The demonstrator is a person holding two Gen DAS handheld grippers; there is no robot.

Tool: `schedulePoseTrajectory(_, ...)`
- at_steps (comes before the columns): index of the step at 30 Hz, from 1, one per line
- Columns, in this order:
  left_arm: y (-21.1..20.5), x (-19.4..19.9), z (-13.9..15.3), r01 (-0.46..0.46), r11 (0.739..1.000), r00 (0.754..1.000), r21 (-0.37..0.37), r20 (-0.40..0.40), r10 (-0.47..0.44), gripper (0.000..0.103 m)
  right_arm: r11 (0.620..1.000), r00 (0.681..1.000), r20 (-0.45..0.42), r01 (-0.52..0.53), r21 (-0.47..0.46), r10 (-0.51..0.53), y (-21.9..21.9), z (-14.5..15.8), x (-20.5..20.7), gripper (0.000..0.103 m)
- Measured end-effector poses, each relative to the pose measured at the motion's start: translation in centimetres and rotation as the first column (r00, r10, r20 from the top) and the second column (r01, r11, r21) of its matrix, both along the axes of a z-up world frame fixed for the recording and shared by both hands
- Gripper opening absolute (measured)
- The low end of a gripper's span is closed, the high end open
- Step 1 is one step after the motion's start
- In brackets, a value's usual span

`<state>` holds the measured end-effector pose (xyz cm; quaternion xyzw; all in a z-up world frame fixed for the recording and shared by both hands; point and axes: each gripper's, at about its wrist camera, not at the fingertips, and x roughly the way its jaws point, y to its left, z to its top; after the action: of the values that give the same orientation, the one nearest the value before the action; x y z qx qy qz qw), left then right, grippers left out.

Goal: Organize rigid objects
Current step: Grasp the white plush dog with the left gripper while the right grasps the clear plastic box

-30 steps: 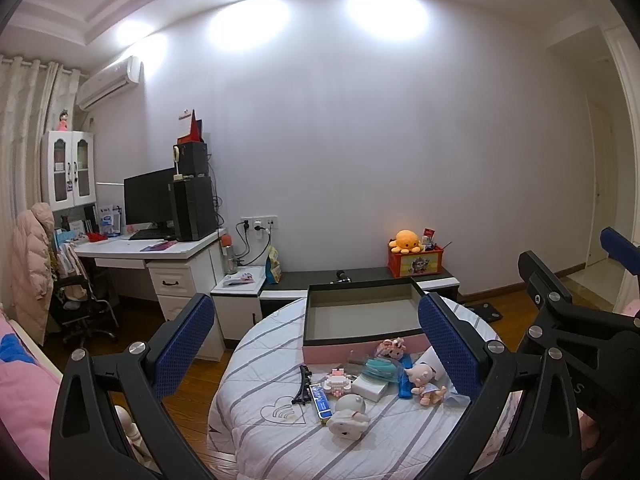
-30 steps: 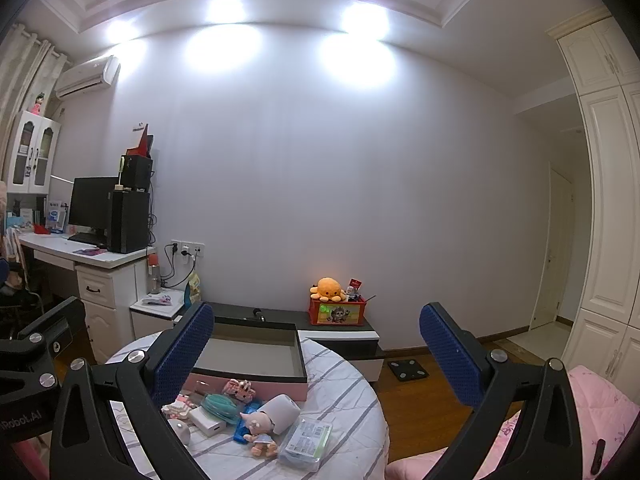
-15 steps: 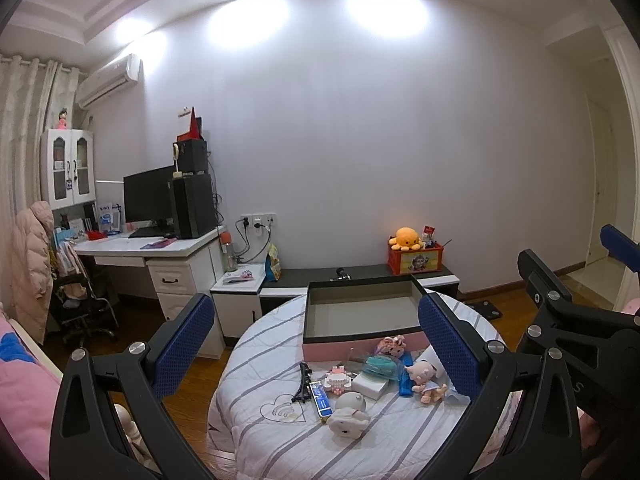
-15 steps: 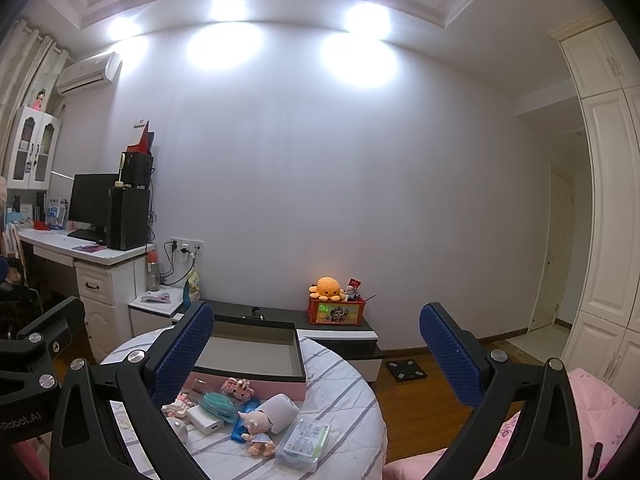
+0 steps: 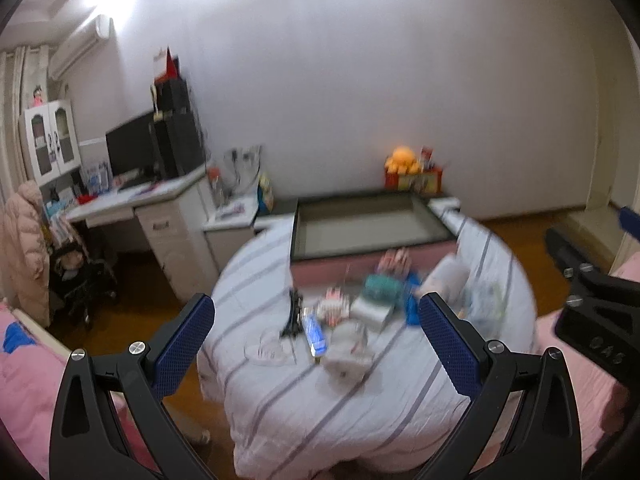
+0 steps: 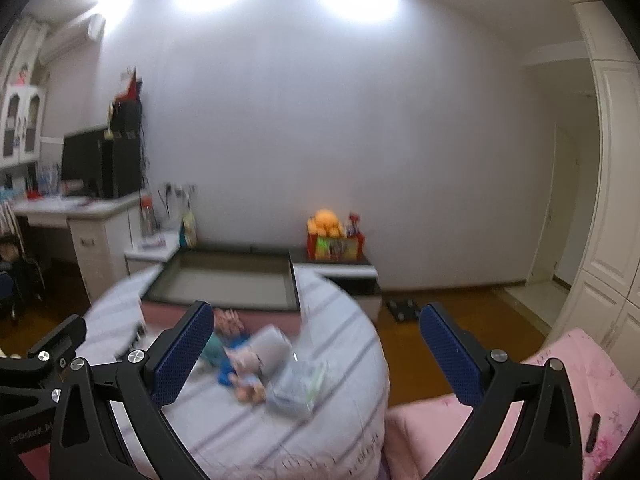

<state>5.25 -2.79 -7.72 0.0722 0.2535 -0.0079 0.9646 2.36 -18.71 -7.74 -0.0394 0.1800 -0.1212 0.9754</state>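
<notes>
A round table with a striped white cloth [image 5: 400, 400] holds a pink box with a dark rim [image 5: 368, 224], open and empty. In front of it lie several small objects, blurred by motion: a black tripod-like item [image 5: 294, 316], a blue and white flat item [image 5: 314, 334], a white toy [image 5: 346, 356], a teal pouch [image 5: 380, 286] and a pig figure [image 6: 244, 360]. A clear packet [image 6: 298, 384] lies at the table's right side. My left gripper [image 5: 316, 344] is open and empty above the table. My right gripper [image 6: 316, 356] is open and empty, also above it.
A white desk with a monitor [image 5: 132, 152] stands at the left. A low cabinet carries a red box with an orange plush [image 5: 402, 160]. A black chair [image 5: 80, 276] is left of the table. Pink bedding [image 6: 560, 400] lies at the right. The floor is wood.
Both cameras have tilted down and moved closer to the table, with motion blur. The objects now sit higher between the fingers. Both grippers stay open.
</notes>
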Motion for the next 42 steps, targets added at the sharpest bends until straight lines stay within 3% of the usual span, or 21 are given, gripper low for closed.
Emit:
schedulePoseTrajectory(6, -0.4, 2.3, -4.7, -0.002, 0.999, 0.989, 0.038, -0.147, 0.008, 0.103, 0.999, 0.99, -0.139, 0.019, -0.027, -0.023, -0.4, -4.1, 1.5, 0.103)
schedulePoseTrajectory(12, -0.3, 3.6, -7.3, 0.002, 0.999, 0.972, 0.052, -0.235, 0.01, 0.103, 0.999, 0.963, -0.268, 0.015, -0.031, -0.023, -0.4, -7.7, 3.1, 0.103)
schedulePoseTrajectory(20, -0.3, 6.2, -8.7, 0.01, 0.999, 0.954, 0.039, -0.299, 0.002, 0.103, 1.0, 0.947, -0.321, 0.025, -0.014, -0.028, -1.0, -8.7, 5.4, 0.103)
schedulePoseTrajectory(25, -0.8, 8.8, -10.7, 0.046, 0.998, 0.93, 0.037, -0.367, -0.029, 0.103, 0.999, 0.927, -0.375, 0.034, 0.017, -0.025, -2.2, -10.4, 8.2, 0.103)
schedulePoseTrajectory(32, -0.9, 11.9, -13.7, 0.049, 0.998, 0.881, 0.027, -0.473, -0.03, 0.097, 0.994, 0.872, -0.487, 0.006, 0.105, 0.046, -3.6, -14.1, 12.7, 0.103)
schedulePoseTrajectory(36, -0.2, 12.3, -13.8, 0.064, 0.996, 0.87, -0.055, -0.486, -0.083, 0.087, 0.985, 0.862, -0.501, 0.01, 0.174, 0.08, -4.9, -15.1, 13.6, 0.102)
schedulePoseTrajectory(37, -0.1, 12.3, -13.8, 0.066, 0.996, 0.871, -0.059, -0.483, -0.087, 0.085, 0.982, 0.864, -0.498, 0.017, 0.19, 0.081, -5.3, -15.1, 13.5, 0.1)
schedulePoseTrajectory(38, 0.0, 12.3, -13.7, 0.067, 0.995, 0.872, -0.067, -0.481, -0.092, 0.078, 0.979, 0.865, -0.495, 0.026, 0.201, 0.079, -5.7, -15.2, 13.5, 0.09)
schedulePoseTrajectory(39, 0.0, 12.2, -13.6, 0.071, 0.995, 0.872, -0.073, -0.48, -0.097, 0.07, 0.977, 0.865, -0.497, 0.037, 0.212, 0.075, -6.1, -15.2, 13.5, 0.072)
schedulePoseTrajectory(40, 0.1, 12.1, -13.4, 0.076, 0.994, 0.873, -0.078, -0.477, -0.104, 0.065, 0.974, 0.864, -0.499, 0.048, 0.22, 0.07, -6.5, -15.3, 13.5, 0.063)
schedulePoseTrajectory(42, 0.1, 11.8, -13.2, 0.086, 0.993, 0.874, -0.081, -0.473, -0.114, 0.06, 0.966, 0.867, -0.492, 0.06, 0.251, 0.074, -7.3, -15.2, 13.3, 0.063)
